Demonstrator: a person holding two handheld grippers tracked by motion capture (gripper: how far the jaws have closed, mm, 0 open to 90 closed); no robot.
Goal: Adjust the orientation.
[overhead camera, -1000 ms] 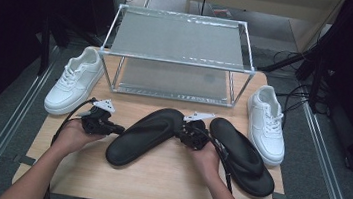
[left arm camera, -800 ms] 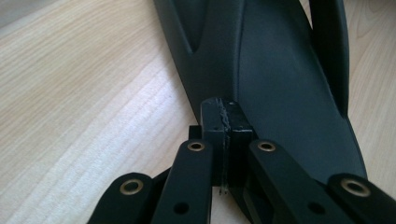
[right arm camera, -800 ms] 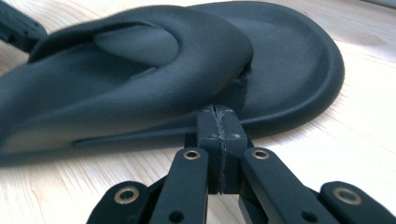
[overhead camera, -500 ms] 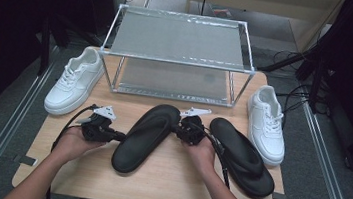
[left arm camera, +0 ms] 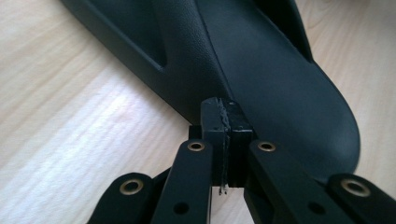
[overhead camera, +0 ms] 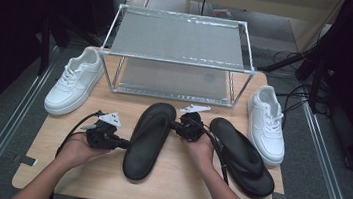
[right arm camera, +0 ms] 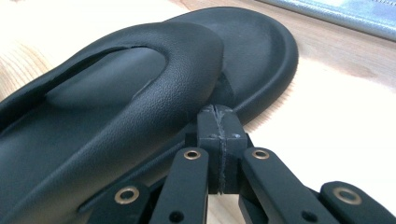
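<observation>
Black flip-flop (overhead camera: 148, 139), second black flip-flop (overhead camera: 241, 154); white sneakers (overhead camera: 73, 86); pale wood-grain table (overhead camera: 179, 190).

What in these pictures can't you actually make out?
- High view: the right gripper tips are hidden where they meet the left sandal, so contact is unclear.
- Left gripper view: the sandal's toe end is cut off by the top edge.
- High view: the other sandal is partly covered by the forearm and cable.

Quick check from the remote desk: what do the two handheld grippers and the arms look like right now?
Both grippers are black. The left gripper and the right gripper each carry a grey three-cornered plate on top and trail a black cable. In the gripper views, each has two black link arms with brass-coloured rivets, ending in squared black pads. The forearms are bare, with no sleeves or gloves in sight.
</observation>
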